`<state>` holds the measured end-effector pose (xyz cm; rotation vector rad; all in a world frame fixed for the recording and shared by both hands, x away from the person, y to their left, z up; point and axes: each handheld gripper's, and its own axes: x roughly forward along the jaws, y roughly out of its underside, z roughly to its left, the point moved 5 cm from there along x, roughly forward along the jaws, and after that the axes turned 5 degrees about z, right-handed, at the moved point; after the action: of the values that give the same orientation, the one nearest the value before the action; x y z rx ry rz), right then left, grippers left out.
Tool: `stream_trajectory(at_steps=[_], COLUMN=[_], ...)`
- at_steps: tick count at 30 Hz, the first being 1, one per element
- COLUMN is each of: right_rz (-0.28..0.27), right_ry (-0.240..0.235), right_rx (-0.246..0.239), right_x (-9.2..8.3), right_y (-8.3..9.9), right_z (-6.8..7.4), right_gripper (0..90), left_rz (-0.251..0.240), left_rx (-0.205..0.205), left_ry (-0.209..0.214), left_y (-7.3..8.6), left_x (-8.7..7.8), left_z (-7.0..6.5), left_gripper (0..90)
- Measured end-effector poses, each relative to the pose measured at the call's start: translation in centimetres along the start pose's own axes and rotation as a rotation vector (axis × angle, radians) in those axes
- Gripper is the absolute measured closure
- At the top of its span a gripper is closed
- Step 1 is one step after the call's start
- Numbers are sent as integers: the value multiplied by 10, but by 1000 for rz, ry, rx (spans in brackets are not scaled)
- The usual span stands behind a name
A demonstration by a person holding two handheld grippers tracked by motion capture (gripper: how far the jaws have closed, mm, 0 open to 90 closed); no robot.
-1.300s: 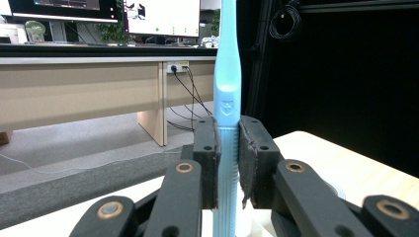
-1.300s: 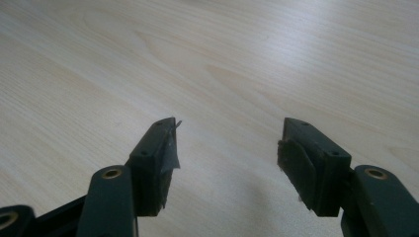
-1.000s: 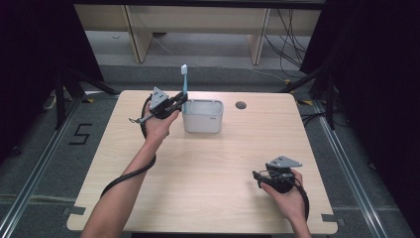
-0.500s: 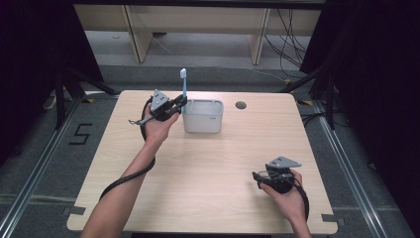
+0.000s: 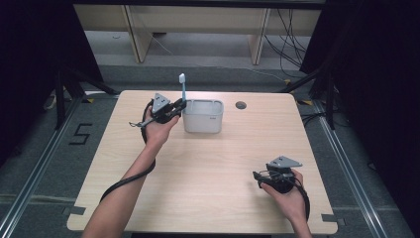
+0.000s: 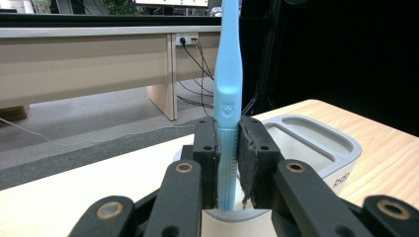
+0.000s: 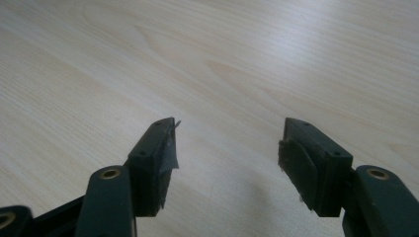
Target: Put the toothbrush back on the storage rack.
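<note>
Two grippers at work on a pale wooden table (image 5: pixel 208 173), noted from left to right. Left gripper (image 5: pixel 174 107), at the far left part of the table, is carried by the person's left hand (image 5: pixel 157 130), forearm reaching in from the near edge, cable looping back along it. Its jaws are clamped on the handle of a light blue toothbrush (image 5: pixel 183 89); in the left gripper view the pads press both sides of the ribbed lower handle (image 6: pixel 228 163), just beneath a small embossed crest. Toothbrush stands upright, white bristle head at the top, its lower end at the left edge of a grey holder (image 5: pixel 203 116) and just over the rim; whether the tip touches the inside cannot be told. Holder sits just right of the gripper, far centre of the table, rectangular with rounded corners and divided into compartments (image 6: pixel 316 140). Dark round hole (image 5: pixel 241 105) in the tabletop lies right of the holder, near the far edge. Right gripper (image 5: pixel 257 177) rests low at the near right, well apart from the holder, in the right hand (image 5: pixel 287 196); its jaws stand wide apart (image 7: pixel 227 148) with bare wood between them.
</note>
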<state>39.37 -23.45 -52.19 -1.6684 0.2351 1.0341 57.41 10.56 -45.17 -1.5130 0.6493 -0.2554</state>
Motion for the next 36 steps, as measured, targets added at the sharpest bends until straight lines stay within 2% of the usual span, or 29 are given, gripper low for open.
stream_trajectory(at_steps=[2, 20, 22, 23, 29, 30, 36], right_rz=[-7, -1, 0, -5, -5, 3, 5], right_ry=[4, 4, -9, 4, 4, 0, 5], right_rx=[-17, -15, -7, -16, -17, -1, -10], right_x=[1, 1, 2, 1, 1, 1, 0], right_y=[0, 0, 0, 0, 0, 0, 0], right_z=[-1, -1, 1, 0, 0, 1, 0], right_gripper=[394, 393, 393, 393, 393, 393, 393], left_rz=[4, 42, 44, 46, 49, 49, 55], left_rx=[-2, -13, -13, -13, -16, -16, -17], left_ry=[0, -5, -6, -5, -4, -3, -1], left_y=[1, 10, 11, 12, 13, 13, 15], left_x=[0, 2, 2, 2, 2, 2, 3], left_z=[0, 3, 3, 3, 3, 3, 3], left_gripper=[784, 782, 782, 782, 781, 781, 780])
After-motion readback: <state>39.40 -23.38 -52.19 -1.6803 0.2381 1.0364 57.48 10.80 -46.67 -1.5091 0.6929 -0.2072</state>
